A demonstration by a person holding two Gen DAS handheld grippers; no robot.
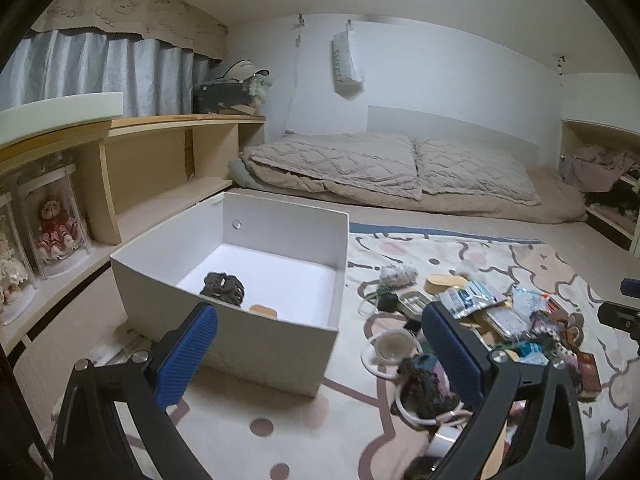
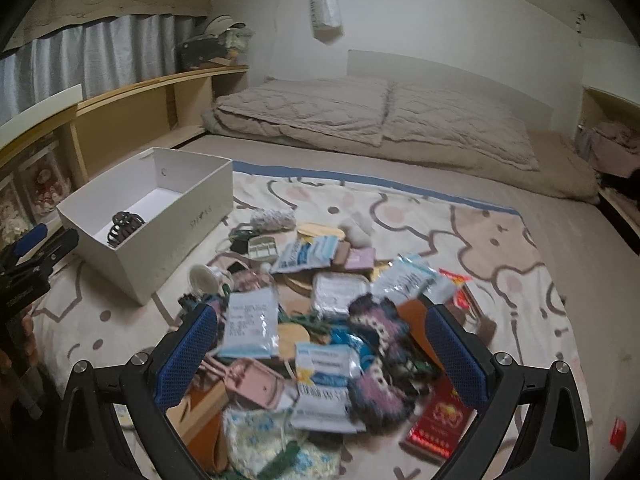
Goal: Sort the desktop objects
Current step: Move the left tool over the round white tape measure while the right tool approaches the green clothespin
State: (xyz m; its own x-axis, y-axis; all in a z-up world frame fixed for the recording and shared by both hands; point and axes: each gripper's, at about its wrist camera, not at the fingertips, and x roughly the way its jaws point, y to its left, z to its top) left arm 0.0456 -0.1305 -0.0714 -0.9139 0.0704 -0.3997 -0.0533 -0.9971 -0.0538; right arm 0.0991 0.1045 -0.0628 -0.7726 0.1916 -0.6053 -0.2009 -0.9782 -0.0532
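Bedding fills the far end of the room: a beige quilt (image 2: pixel 376 120) lies folded against the white wall, with a white pouch (image 2: pixel 325 4) hanging above it at twelve o'clock. A patterned blanket (image 2: pixel 492 240) covers the floor in front of me and carries everything I am sorting. Wooden shelves (image 1: pixel 160 152) run along the wall at nine to ten o'clock, under grey curtains (image 1: pixel 100 72), with a boxed doll (image 1: pixel 54 224) in the lowest bay.

My left tongs (image 1: pixel 316 328) are spread wide and hold nothing, hovering by the near wall of the white box (image 1: pixel 248 340). Inside the box lie a dark hair claw (image 1: pixel 223 287) and a tan piece against the near wall.

My right tongs (image 2: pixel 320 336) are also wide apart and empty, above the heap of clutter (image 2: pixel 320 332): plastic packets, a knitted purple piece (image 2: pixel 380 344), a red booklet (image 2: pixel 438 420) at five o'clock, a pink clip (image 2: pixel 256 384). The box sits at ten o'clock from the heap.
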